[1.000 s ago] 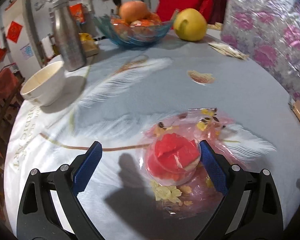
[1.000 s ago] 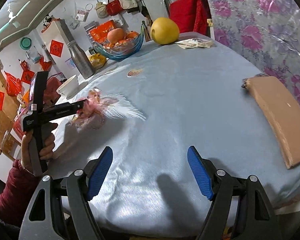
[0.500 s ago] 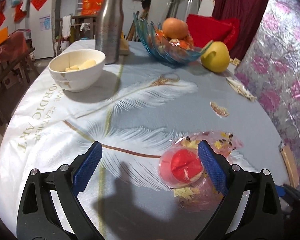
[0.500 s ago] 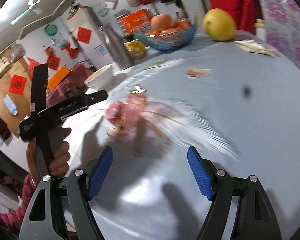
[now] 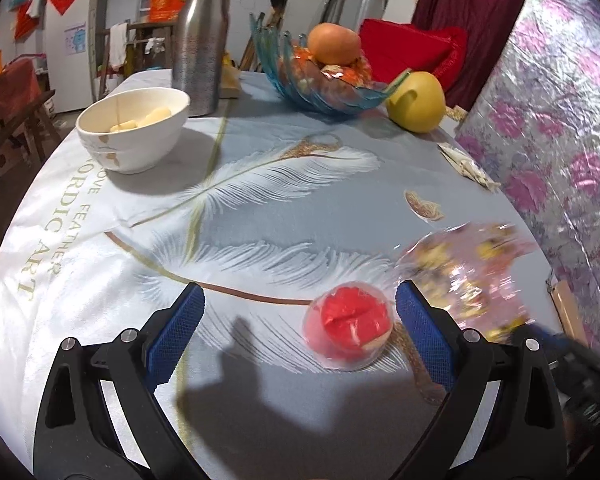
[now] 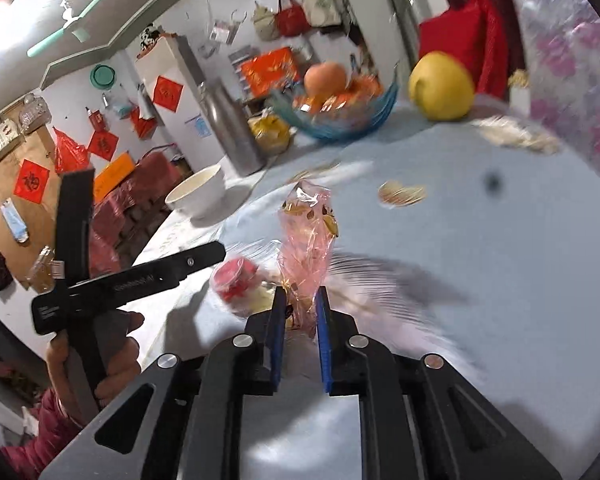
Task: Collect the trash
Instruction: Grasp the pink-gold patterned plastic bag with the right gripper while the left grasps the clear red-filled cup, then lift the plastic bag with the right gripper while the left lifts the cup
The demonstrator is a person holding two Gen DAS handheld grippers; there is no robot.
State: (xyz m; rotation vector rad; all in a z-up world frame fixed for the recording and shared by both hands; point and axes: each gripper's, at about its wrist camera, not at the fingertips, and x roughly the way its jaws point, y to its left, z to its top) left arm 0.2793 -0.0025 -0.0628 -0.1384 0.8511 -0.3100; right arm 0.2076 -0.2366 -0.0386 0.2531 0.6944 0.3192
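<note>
Trash collection under way on the feather-print worktop (image 5: 260, 208): my right gripper (image 6: 300, 308) is clamped on the pink cellophane wrapper (image 6: 306, 236), pinching its lower end between the blue pads so that the crinkled sheet stands up from the cloth near the worktop's near edge. In the left wrist view the same wrapper shows as a blurred pink mass toward the right edge of the worktop. My left gripper (image 5: 300, 320) hangs with its jaws spread wide and empty above the cloth, and the small clear cup with red contents (image 5: 350, 330) lies on its side between them, close to the right pad but not visibly touched by either.

By my reading the job is at an early stage: one piece of trash is in hand and the cup is framed for a grasp but not yet taken. A small gold-and-orange scrap (image 5: 424, 210) lies on the cloth farther toward the right edge, and a crumpled paper packet (image 5: 470, 166) sits by the far right edge; both look like candidates for pickup. No bin or bag shows in either view. The white bowl (image 5: 134, 132), steel flask (image 5: 202, 40), blue glass fruit bowl (image 5: 324, 88) and yellow pomelo (image 5: 416, 100) stand along the far edge, apparently not part of the clean-up.
</note>
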